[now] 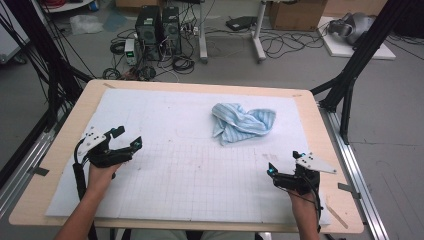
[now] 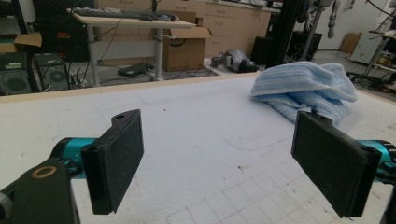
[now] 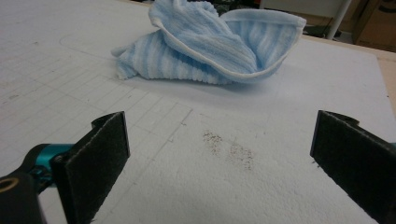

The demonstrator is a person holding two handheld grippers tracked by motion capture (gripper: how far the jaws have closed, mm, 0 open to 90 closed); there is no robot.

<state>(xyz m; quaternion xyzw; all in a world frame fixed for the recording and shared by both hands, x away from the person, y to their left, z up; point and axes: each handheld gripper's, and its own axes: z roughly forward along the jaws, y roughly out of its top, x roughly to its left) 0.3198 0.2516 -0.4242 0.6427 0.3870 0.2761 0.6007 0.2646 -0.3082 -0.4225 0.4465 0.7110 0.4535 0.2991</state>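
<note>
A crumpled blue-and-white striped towel (image 1: pixel 243 123) is seen lying on the white gridded mat (image 1: pixel 185 165) that covers the table (image 1: pixel 60 150), toward its far right part, well apart from both grippers. The left gripper (image 1: pixel 128 137) is held near the table's left edge with its jaws spread wide and nothing between them; the right gripper (image 1: pixel 285 163) is held near the right front, likewise wide and empty, the towel lying ahead of it in the right gripper view (image 3: pixel 210 44). Because the cloth is bunched in overlapping folds, it is judged that a pinch taken at the heap could catch several layers at once, or only a loose fold, so that the towel would be dragged or lifted as a lump rather than spread. A hemmed edge (image 3: pixel 261 70) is exposed on the right gripper's side, and a grasp there is thought safer. The soft mat could also be snagged if the pads are pressed down too hard. A faint dark smudge (image 3: pixel 229 149) is noted on the mat between the right gripper and the towel. Nothing stands between either gripper and the cloth; beyond the table, computer towers (image 1: pixel 159 32), tangled cables (image 1: pixel 182 64) and cardboard boxes (image 1: pixel 297 12) are seen on the floor.
</note>
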